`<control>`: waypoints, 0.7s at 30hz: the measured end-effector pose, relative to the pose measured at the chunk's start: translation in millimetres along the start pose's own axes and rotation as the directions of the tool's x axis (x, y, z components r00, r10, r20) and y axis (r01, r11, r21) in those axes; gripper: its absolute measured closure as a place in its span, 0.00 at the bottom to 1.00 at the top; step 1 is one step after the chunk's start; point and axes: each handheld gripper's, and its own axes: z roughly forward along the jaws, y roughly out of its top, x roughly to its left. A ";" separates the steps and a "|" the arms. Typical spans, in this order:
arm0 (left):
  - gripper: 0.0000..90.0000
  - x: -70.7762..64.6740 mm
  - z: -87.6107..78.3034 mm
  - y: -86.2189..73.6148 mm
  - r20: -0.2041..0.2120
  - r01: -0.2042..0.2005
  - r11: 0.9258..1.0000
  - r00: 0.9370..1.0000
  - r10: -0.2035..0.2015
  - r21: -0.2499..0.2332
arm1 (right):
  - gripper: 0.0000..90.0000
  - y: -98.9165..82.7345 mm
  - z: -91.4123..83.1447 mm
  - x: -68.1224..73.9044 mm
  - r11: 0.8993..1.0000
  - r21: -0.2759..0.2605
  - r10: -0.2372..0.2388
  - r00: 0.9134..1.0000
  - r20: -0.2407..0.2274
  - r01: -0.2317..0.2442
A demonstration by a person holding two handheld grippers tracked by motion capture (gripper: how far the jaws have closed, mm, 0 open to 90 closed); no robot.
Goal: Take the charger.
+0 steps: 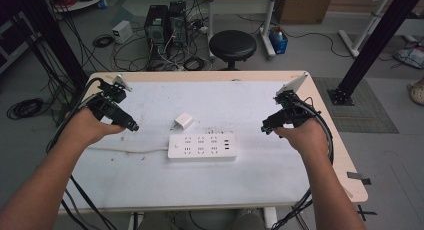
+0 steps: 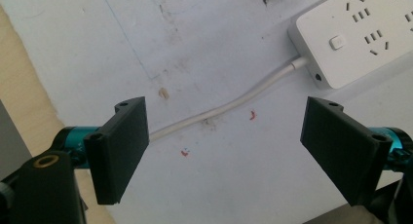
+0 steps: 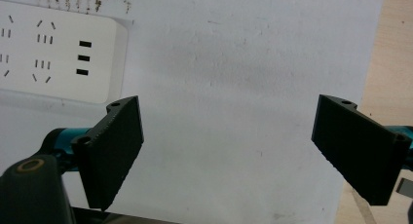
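Observation:
A white power strip [image 1: 202,147] lies flat at the middle of the white table sheet, its white cable [image 1: 125,150] running off to the left. A small white plug adapter [image 1: 183,121] sits just behind it. My left gripper [image 1: 131,126] hovers left of the strip, open and holding nothing. In the left gripper view the cable [image 2: 229,106] passes under the wide gap of the left gripper [image 2: 226,148], with the strip's switch end [image 2: 355,36] ahead. My right gripper [image 1: 266,128] hovers right of the strip, open; its view shows the right gripper [image 3: 234,153] over bare sheet near the strip's USB end [image 3: 58,53].
The table's wooden edge [image 1: 345,155] borders the white sheet [image 1: 240,97] on the right. Beyond the far edge stand a black stool [image 1: 232,46], computer towers [image 1: 165,25] and tangled cables on the floor. A black frame post [image 1: 375,42] rises at the right.

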 end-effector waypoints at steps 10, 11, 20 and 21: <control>0.20 -3.7 4.6 5.0 -0.003 -0.029 1.000 1.000 0.029 -0.001 | 0.12 0.4 -1.4 1.2 1.000 -0.001 -0.008 1.000 -0.003 0.008; 0.20 -3.7 4.6 5.0 -0.003 -0.029 1.000 1.000 0.029 -0.001 | 0.12 0.4 -1.5 0.8 1.000 0.000 -0.009 1.000 -0.005 0.009; 0.20 -20.8 20.2 22.1 0.004 -0.069 0.997 0.998 0.070 -0.027 | 0.12 -3.0 -5.4 3.2 1.000 -0.013 -0.017 1.000 -0.001 0.016; 0.20 -20.8 20.2 22.1 0.004 -0.069 0.997 0.998 0.070 -0.027 | 0.12 -3.0 -5.4 3.2 1.000 -0.013 -0.017 1.000 -0.001 0.016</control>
